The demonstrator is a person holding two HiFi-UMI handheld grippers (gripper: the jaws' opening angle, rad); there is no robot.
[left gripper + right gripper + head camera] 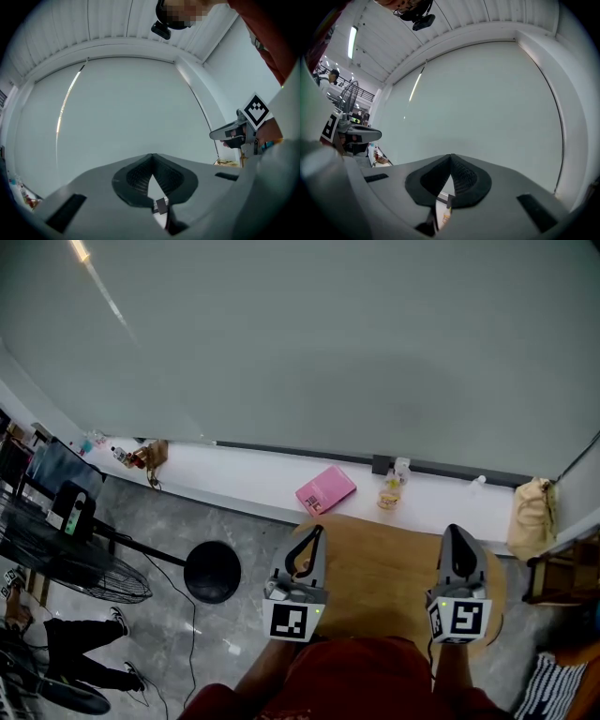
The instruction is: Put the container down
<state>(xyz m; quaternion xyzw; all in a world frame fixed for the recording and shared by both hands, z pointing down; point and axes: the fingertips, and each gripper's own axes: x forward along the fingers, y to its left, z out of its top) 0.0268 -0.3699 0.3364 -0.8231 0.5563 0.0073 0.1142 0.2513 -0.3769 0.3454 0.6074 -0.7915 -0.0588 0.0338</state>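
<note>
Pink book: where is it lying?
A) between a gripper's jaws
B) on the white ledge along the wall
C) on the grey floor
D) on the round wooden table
B: the pink book lies flat on the white ledge, just beyond the far edge of the round wooden table.

No words or numbers readable anywhere. The left marker cube point(290, 620) on my left hand-held gripper point(316, 532) and the right marker cube point(461, 618) on my right hand-held gripper point(454, 532) show only black-and-white square patterns, no letters; pink book point(325, 489) on the white ledge point(234, 474) has a small dark mark at one corner, too small to read; label on the little bottle point(390, 493) near it likewise illegible.
</note>
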